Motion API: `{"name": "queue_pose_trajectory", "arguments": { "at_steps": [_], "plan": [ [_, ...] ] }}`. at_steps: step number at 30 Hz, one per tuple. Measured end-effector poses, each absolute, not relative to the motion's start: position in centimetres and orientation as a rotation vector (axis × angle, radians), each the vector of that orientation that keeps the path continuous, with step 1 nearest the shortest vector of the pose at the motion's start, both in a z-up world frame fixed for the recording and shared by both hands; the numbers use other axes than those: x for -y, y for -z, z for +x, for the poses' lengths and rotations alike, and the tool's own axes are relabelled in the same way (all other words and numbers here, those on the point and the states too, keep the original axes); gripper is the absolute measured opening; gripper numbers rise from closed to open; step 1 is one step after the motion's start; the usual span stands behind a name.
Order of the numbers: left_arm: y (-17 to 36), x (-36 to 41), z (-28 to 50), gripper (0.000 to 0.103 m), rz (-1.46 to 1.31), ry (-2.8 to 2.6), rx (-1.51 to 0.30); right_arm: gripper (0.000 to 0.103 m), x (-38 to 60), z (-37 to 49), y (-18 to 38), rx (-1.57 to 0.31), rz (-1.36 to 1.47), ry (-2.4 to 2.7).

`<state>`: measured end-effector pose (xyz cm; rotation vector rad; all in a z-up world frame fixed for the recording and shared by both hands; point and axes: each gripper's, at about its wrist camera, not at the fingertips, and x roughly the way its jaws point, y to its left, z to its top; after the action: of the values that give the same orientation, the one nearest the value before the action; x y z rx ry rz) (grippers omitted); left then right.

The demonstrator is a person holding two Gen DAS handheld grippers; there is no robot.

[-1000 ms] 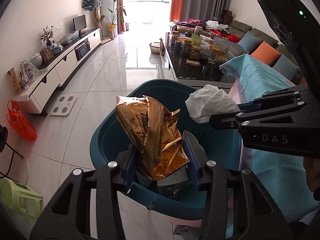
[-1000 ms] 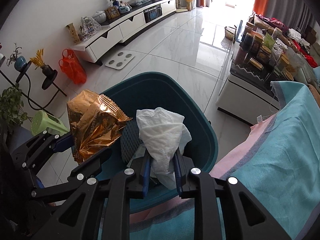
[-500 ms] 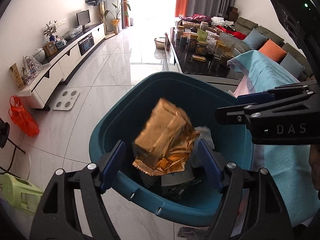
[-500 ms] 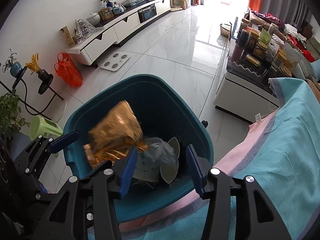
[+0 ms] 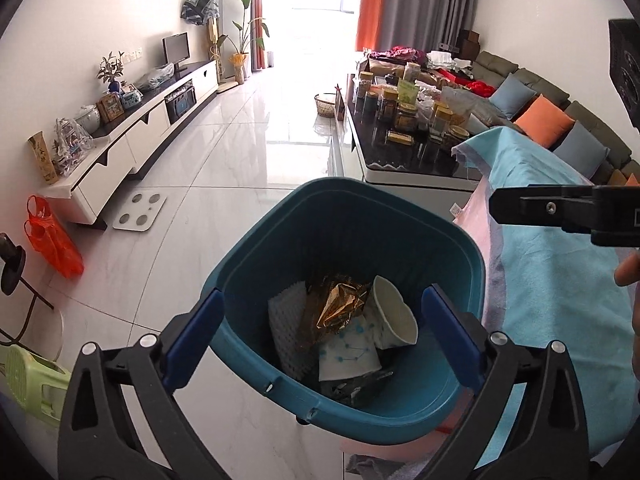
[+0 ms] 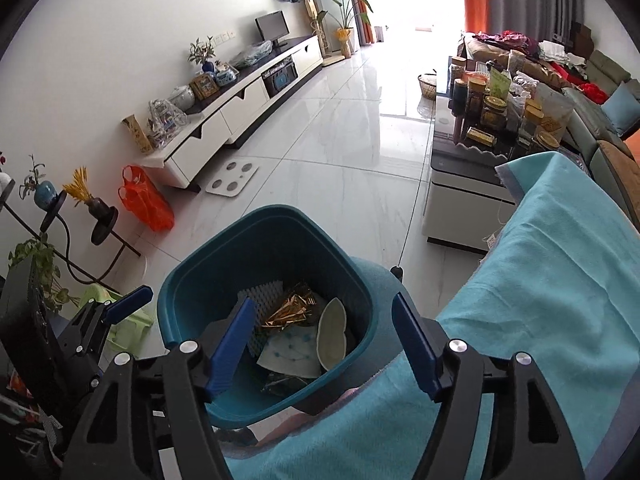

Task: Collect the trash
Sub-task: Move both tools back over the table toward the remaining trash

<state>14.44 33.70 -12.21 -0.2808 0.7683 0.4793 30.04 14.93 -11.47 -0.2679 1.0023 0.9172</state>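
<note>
A teal trash bin (image 5: pixel 348 208) (image 6: pixel 188 280) stands on the floor beside the table edge. Inside lie a gold foil wrapper (image 5: pixel 340 308) (image 6: pixel 292 310), a crushed paper cup (image 5: pixel 394 312) (image 6: pixel 332 332), a white tissue with blue dots (image 5: pixel 348 356) (image 6: pixel 292 350) and white foam netting (image 5: pixel 286 324) (image 6: pixel 262 294). My left gripper (image 5: pixel 320 332) is open and empty above the bin; it also shows at the left in the right wrist view (image 6: pixel 128 304). My right gripper (image 6: pixel 320 344) is open and empty above the bin's near rim; its side shows in the left wrist view (image 5: pixel 560 216).
A teal cloth (image 5: pixel 552 264) (image 6: pixel 540 300) covers the table right of the bin. A coffee table with jars (image 5: pixel 408 128) (image 6: pixel 492 120) stands beyond. An orange bag (image 5: pixel 52 240) (image 6: pixel 146 204), a floor scale (image 5: pixel 140 214), a TV cabinet (image 5: pixel 132 136) and a green stool (image 5: pixel 28 376) are at left.
Both grippers opened wide. The gold wrapper and the white tissue dropped from them into the bin. Both grippers rose away from the bin.
</note>
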Motion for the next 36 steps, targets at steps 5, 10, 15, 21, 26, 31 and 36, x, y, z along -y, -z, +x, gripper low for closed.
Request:
{"name": "queue_pose_trajectory", "arguments": {
  "at_steps": [5,10,15,21,26,31,36],
  "plan": [
    [9.6,-32.8,12.6,0.097,-0.286,-0.505,-0.699,0.085,-12.0,29.1,9.2,-0.935,-0.200,-0.919],
    [6.1,-31.4,10.9,0.097,-0.284,-0.511,-0.600,0.093,-8.8,27.9,7.1,-0.866,-0.142,-0.913],
    [2.5,-28.8,9.9,0.097,-0.268,-0.472,-0.513,0.094,-4.9,26.7,5.4,-0.790,-0.079,-0.891],
    [-0.5,-24.6,9.8,0.097,-0.237,-0.404,-0.440,0.096,0.7,25.6,3.7,-0.705,-0.012,-0.827],
    [-1.8,-20.7,10.4,0.097,-0.219,-0.321,-0.421,0.096,5.4,24.5,3.1,-0.647,0.038,-0.734],
    [-2.4,-16.3,11.0,0.097,-0.181,-0.227,-0.415,0.096,10.4,23.3,3.4,-0.610,0.064,-0.627],
    [-2.6,-12.2,11.4,0.097,-0.163,-0.132,-0.412,0.096,14.7,21.7,3.6,-0.575,0.074,-0.521]
  ]
}}
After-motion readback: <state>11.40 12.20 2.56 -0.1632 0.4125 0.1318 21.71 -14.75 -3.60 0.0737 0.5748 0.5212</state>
